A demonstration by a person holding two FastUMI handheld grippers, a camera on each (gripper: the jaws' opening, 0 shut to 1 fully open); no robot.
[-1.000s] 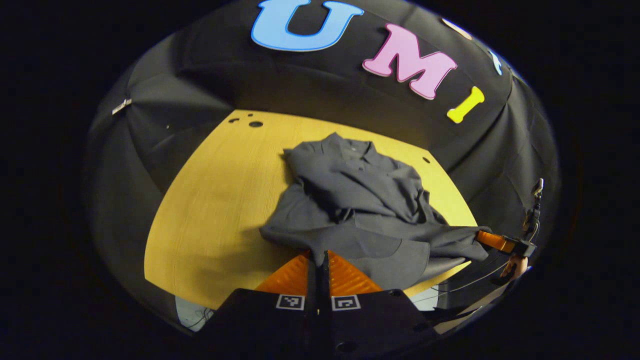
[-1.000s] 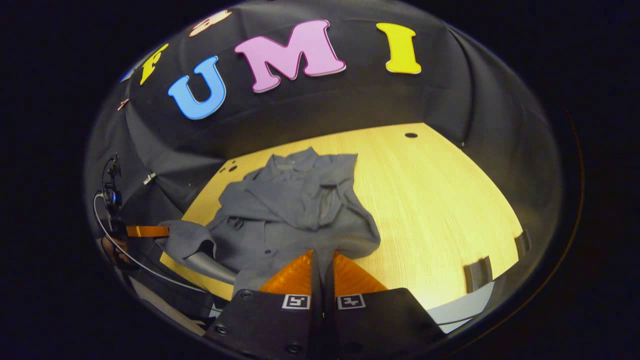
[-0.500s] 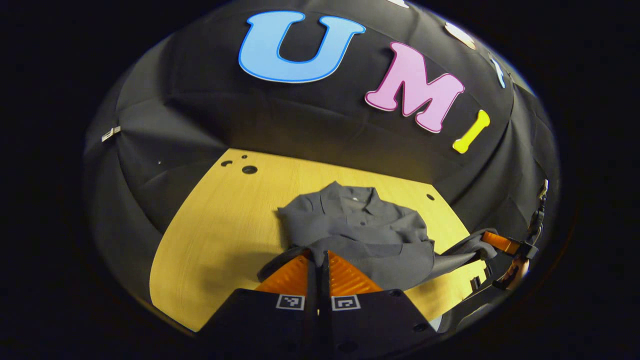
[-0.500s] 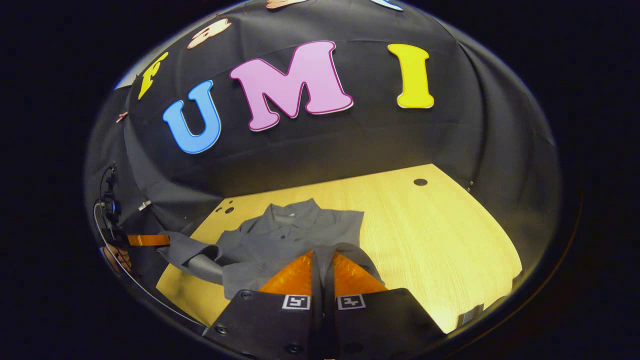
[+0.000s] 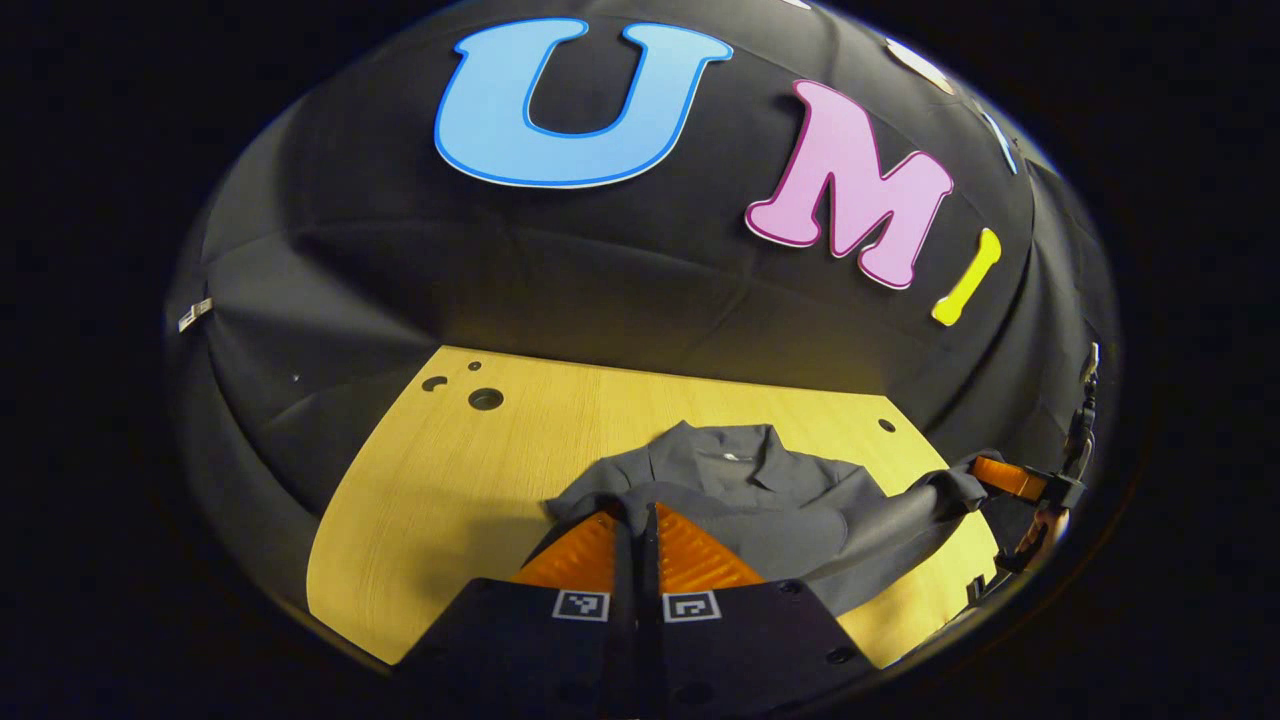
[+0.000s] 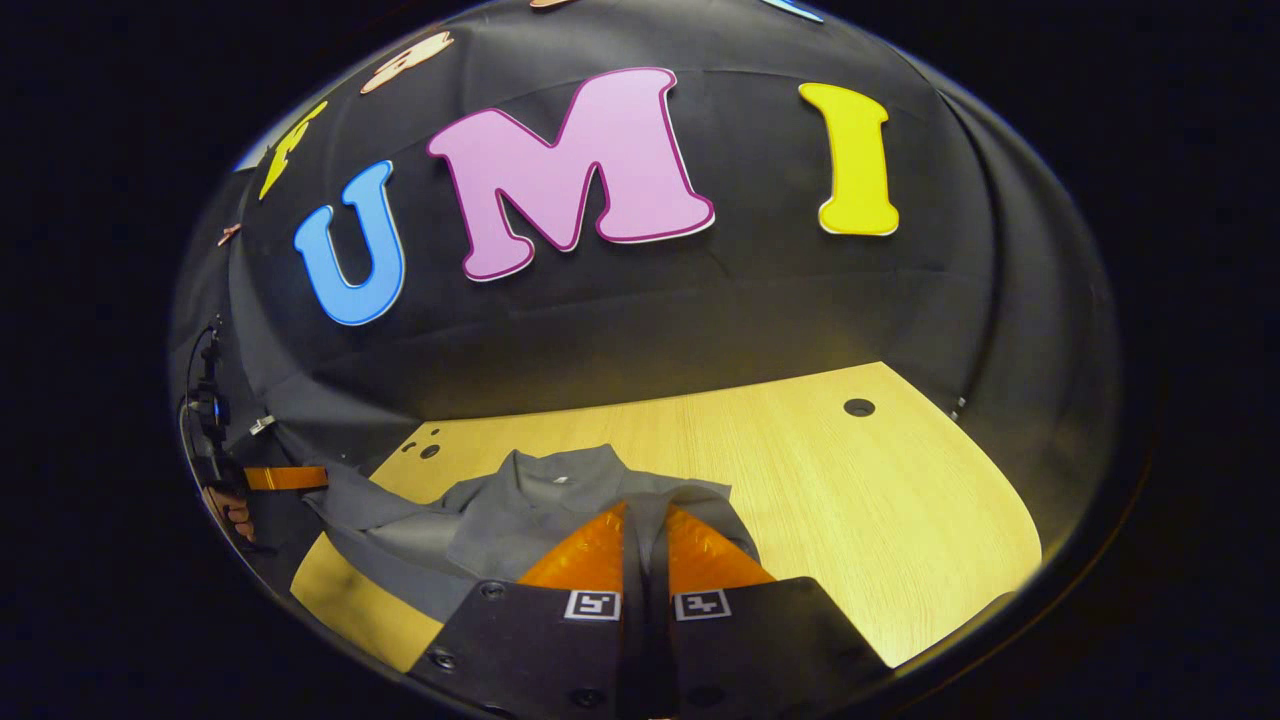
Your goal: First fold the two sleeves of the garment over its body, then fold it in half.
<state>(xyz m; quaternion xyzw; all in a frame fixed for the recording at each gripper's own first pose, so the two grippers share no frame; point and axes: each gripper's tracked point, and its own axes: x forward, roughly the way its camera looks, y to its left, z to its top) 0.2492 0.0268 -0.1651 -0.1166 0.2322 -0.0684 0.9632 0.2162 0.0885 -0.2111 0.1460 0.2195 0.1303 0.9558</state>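
Note:
A dark grey shirt [image 5: 760, 500] lies on the yellow wooden table [image 5: 450, 480], collar toward the back wall. My left gripper [image 5: 637, 512] is shut on the shirt's hem edge, which is lifted over the body. In the right gripper view my right gripper [image 6: 643, 510] is shut on the other hem corner of the same shirt [image 6: 520, 515]. Each view catches the other gripper at its side: the right gripper [image 5: 1000, 477] and the left gripper [image 6: 290, 478], each pulling a raised corner of cloth. The lower half of the shirt hangs between the two grippers above the upper half.
Round holes [image 5: 485, 398] mark the table's far left corner, and another hole [image 6: 858, 407] sits far right. A hand [image 5: 1045, 530] holds the other gripper. The black cloth wall stands close behind the collar. Bare table [image 6: 880, 520] extends to the right of the shirt.
Both grippers have carried the hem forward and lower, toward the collar. The shirt's visible body has grown shorter as the lower half comes over it, and the back wall looms closer.

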